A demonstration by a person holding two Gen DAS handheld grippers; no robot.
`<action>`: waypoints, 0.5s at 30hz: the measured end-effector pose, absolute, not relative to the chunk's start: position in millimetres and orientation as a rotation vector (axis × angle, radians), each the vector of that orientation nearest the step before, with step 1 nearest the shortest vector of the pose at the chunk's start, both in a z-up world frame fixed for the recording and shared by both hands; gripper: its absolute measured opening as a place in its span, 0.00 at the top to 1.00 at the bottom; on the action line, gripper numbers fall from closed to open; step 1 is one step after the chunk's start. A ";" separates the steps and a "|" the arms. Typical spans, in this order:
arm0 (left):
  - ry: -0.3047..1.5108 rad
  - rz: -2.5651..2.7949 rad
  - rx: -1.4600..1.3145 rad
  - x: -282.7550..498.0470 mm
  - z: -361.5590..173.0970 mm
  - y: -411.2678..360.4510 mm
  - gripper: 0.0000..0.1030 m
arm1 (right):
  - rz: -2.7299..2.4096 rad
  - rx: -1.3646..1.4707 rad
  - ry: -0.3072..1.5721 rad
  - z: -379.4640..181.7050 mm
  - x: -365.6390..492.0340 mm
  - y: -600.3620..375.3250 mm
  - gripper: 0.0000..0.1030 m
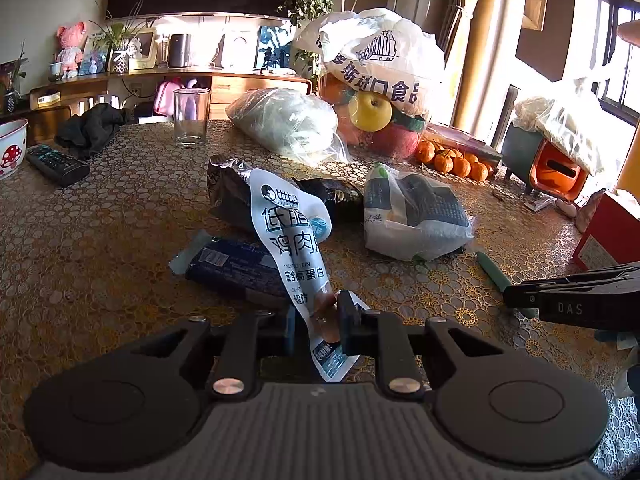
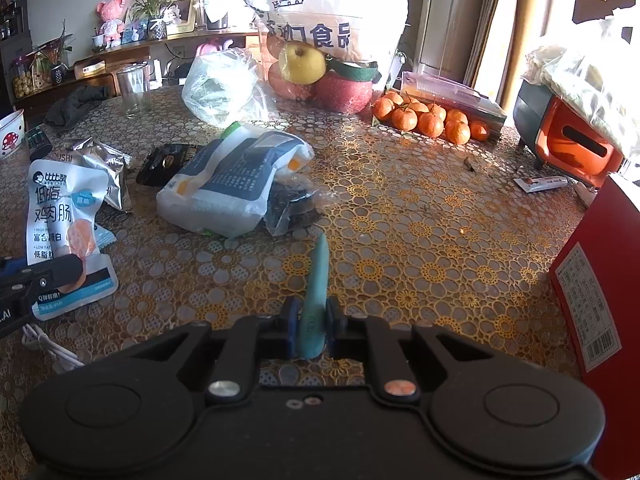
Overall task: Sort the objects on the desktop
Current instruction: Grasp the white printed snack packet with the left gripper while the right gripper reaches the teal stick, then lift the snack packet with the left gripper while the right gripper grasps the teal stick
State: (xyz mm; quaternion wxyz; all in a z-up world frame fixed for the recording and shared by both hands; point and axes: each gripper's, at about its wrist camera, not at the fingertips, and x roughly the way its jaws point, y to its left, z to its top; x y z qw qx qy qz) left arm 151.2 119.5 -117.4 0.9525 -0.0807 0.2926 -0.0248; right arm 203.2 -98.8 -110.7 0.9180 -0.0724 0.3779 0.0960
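Observation:
My left gripper (image 1: pixel 318 320) is shut on a white chicken-sausage packet (image 1: pixel 292 240), pinched near its lower end; the packet also shows at the left of the right wrist view (image 2: pixel 64 220). My right gripper (image 2: pixel 313 320) is shut on a teal pen (image 2: pixel 318 280) that points forward over the table; the pen tip shows in the left wrist view (image 1: pixel 494 268). Behind lie a dark blue snack bar (image 1: pixel 236 268), a black-silver pouch (image 1: pixel 228 192) and a white-and-blue bag (image 2: pixel 232 184).
A red box (image 2: pixel 592 292) stands at the right. Tangerines (image 2: pixel 428 118), a fruit bag (image 2: pixel 332 20), a clear bag of greens (image 2: pixel 224 84), a glass (image 1: pixel 191 116), a remote (image 1: pixel 56 162), a bowl (image 1: pixel 12 148) and an orange-green tissue box (image 2: pixel 568 136) ring the patterned table (image 2: pixel 420 216). A white cable (image 2: pixel 48 348) lies near left.

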 end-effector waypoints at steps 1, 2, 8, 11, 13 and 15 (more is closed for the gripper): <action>0.594 -0.051 -0.167 150.2 -116.4 119.8 0.82 | 0.196 -0.149 0.775 -109.5 202.3 -99.5 0.87; 0.594 -0.053 -0.169 150.1 -115.6 119.7 0.82 | 0.195 -0.147 0.773 -108.1 201.9 -100.1 0.87; 0.584 -0.052 -0.177 146.0 -107.1 117.5 0.83 | 0.192 -0.132 0.757 -98.2 195.7 -104.9 0.87; 0.578 -0.049 -0.177 144.7 -101.0 116.4 0.83 | 0.190 -0.121 0.744 -91.7 191.6 -109.2 0.87; 0.574 -0.045 -0.179 143.5 -96.9 115.8 0.83 | 0.188 -0.118 0.735 -87.3 189.0 -112.7 0.88; 0.571 -0.044 -0.185 142.3 -93.0 114.9 0.83 | 0.185 -0.111 0.728 -83.2 186.2 -116.3 0.88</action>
